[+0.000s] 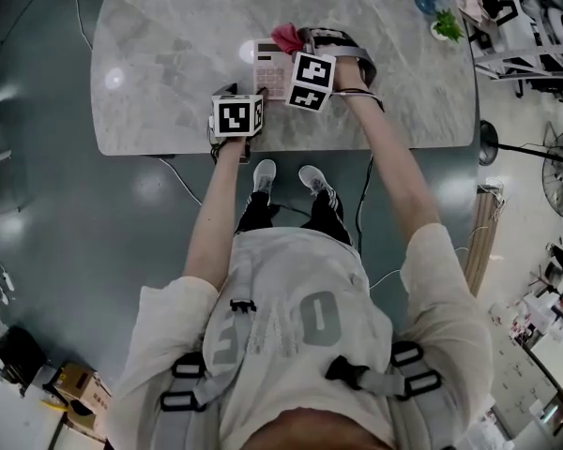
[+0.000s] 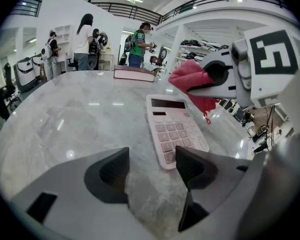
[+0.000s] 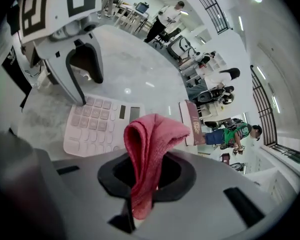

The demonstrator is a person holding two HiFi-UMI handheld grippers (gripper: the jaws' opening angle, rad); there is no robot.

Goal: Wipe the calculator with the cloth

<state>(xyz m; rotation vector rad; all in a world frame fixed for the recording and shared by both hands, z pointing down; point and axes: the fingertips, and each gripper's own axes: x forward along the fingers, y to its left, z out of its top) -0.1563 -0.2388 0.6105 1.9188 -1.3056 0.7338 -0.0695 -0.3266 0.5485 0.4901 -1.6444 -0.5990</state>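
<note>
- I have the left gripper (image 2: 151, 159) low over the grey-white marble table (image 2: 65, 119), close to its near edge. Its jaws stand moderately apart with only bare tabletop between them.
- The pale pink desk calculator (image 2: 175, 129) lies flat on that table, keys up, with its display at the far end. Its near edge sits right at the left gripper's right-hand jaw. I cannot tell whether the two touch.
- My right gripper (image 3: 145, 176) has its jaws closed down on the red folded cloth (image 3: 150, 144). The fabric is pinched at the throat and a rounded fold stands out past the tips.
- In the left gripper view, the cloth hangs beside the right edge of the calculator, up near the display end. A loose thread dangles below it. I cannot make out whether the cloth touches the keys or the table.
- The head view puts both grippers side by side at the calculator, the left at its near end and the right at its far end with the cloth.
- A dark red closed book (image 2: 134, 74) lies flat at the far side of the table, well apart from the calculator.
- Several people (image 2: 85, 41) stand in the room beyond the table.
</note>
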